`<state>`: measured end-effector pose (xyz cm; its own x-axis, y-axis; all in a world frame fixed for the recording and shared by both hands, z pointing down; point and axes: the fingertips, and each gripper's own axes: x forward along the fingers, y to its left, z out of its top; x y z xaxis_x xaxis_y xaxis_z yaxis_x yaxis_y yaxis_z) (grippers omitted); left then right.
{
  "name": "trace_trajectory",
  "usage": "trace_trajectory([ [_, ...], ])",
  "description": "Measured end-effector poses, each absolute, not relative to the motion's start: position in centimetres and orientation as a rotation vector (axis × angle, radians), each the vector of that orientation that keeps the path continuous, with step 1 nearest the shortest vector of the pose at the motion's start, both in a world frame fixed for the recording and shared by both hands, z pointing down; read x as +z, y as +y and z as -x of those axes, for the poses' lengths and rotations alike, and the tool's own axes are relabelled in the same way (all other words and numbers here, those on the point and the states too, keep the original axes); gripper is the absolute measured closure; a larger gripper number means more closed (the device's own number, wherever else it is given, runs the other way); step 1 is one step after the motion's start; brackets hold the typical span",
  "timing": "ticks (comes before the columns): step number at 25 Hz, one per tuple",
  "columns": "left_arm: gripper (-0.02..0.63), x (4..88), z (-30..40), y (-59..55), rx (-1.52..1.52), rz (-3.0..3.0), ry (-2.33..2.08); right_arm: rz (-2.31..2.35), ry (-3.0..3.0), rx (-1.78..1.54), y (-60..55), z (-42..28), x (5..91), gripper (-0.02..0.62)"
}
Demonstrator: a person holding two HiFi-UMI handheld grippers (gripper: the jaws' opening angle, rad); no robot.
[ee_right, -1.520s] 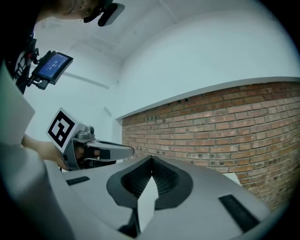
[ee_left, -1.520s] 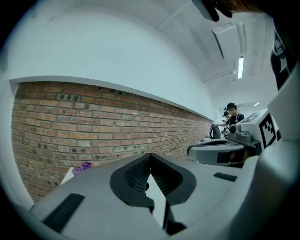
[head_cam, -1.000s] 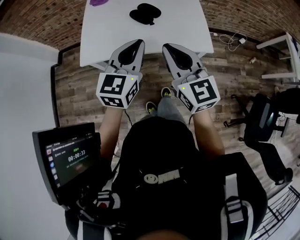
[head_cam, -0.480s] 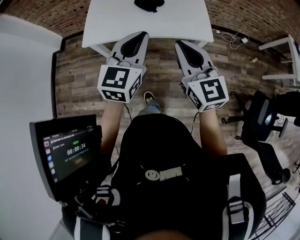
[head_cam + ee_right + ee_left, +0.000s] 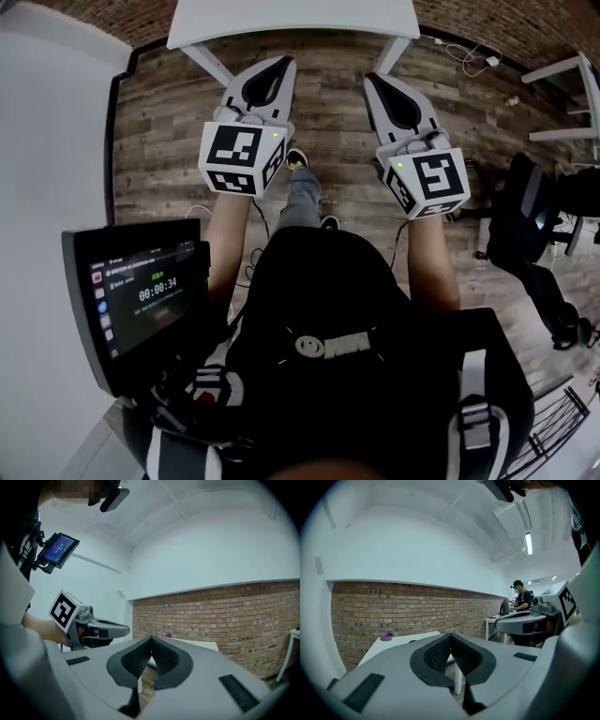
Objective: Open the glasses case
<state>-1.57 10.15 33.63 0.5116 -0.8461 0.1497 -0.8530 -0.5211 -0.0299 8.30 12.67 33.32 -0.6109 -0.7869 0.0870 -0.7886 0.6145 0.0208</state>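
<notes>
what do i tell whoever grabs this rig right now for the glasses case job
Left gripper: jaws shut, nothing between them.
Right gripper: jaws shut, nothing between them.
Both are over the wooden floor, short of the white table.
Glasses case: not in the head view. A small dark shape on the table near a purple item in the left gripper view may be it, but it is too small to tell.
Done: nothing; case not held.
Left: step up to the table, open the jaws, steady the case, lift its lid.
</notes>
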Motion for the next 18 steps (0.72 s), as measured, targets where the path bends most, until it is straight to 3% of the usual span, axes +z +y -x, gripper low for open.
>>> trace_trajectory([
  [18,0.601,32.4,3.7,24.6,0.303,-2.65,-1.563,-1.23,-2.814,0.036,25.9,-5.1,31.6,0.589],
])
